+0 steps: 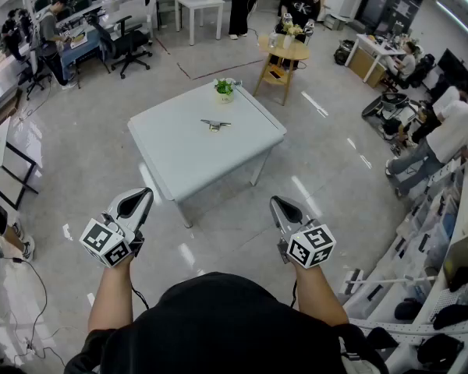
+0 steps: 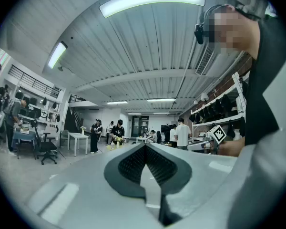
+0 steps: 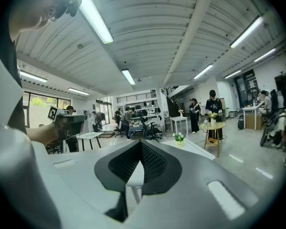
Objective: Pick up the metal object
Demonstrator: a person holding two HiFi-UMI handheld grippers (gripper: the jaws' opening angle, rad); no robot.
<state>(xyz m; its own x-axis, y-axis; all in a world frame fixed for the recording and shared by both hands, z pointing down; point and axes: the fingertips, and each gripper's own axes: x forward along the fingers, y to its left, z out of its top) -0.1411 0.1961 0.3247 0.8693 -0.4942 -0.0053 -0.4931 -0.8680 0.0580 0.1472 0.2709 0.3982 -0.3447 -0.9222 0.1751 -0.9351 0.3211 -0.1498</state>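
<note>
metal object (image 1: 215, 125) is lying around the middle of the tabletop (image 1: 179, 158), potted plant (image 1: 225, 89) by the far corner. left gripper (image 1: 143, 195) and right gripper (image 1: 276, 202) both pinched closed, holding nothing, well back from the near corner

You wear a black short-sleeved top (image 1: 218, 326). Your left gripper (image 1: 143, 195) and right gripper (image 1: 276, 203) are grey with black ribbed pads (image 2: 133, 163), each bearing a black-and-white marker cube (image 1: 107, 242).
</note>
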